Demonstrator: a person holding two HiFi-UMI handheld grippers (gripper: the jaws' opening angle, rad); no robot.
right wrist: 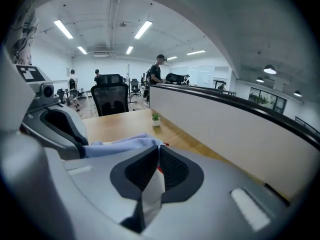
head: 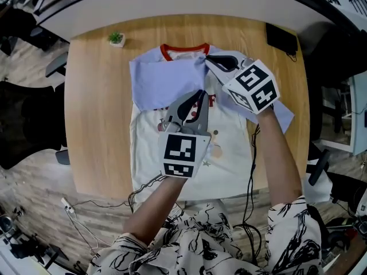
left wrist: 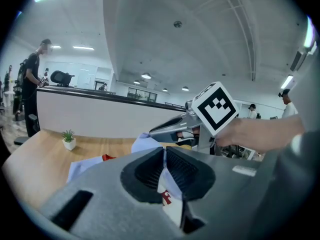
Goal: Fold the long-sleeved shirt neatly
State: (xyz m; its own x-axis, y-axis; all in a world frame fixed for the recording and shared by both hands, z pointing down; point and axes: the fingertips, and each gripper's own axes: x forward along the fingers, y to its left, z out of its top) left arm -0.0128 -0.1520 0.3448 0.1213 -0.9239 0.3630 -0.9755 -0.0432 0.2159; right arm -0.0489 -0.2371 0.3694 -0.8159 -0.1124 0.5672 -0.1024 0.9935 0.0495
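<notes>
The left gripper (head: 200, 94) was seen with its jaws together, clamped on a thin fold of the shirt; in the left gripper view a pale layer with a red print was pinched between the pads (left wrist: 176, 168). The right gripper (head: 210, 60) was likewise closed on cloth, a pale edge being nipped between its jaws in the right gripper view. The left was held over the chest of the shirt, the right further off and to the right, just beside the red collar (head: 183, 47).

The long-sleeved shirt (head: 229, 149) was laid flat on the wooden table (head: 97, 102), collar at the far end and hem at the near edge, so that its long axis ran from near to far. One light blue sleeve (head: 163, 79) was lain across the chest towards the left; blue cloth was also seen at the right, under the right hand.

The fabric was judged light, soft and limp: no shape would be kept by it, and sagging between the two held points was to be expected. It was best taken by an edge or seam at two spread points and kept taut.

A small potted plant (head: 116, 38) was stood at the far left corner, well apart.
</notes>
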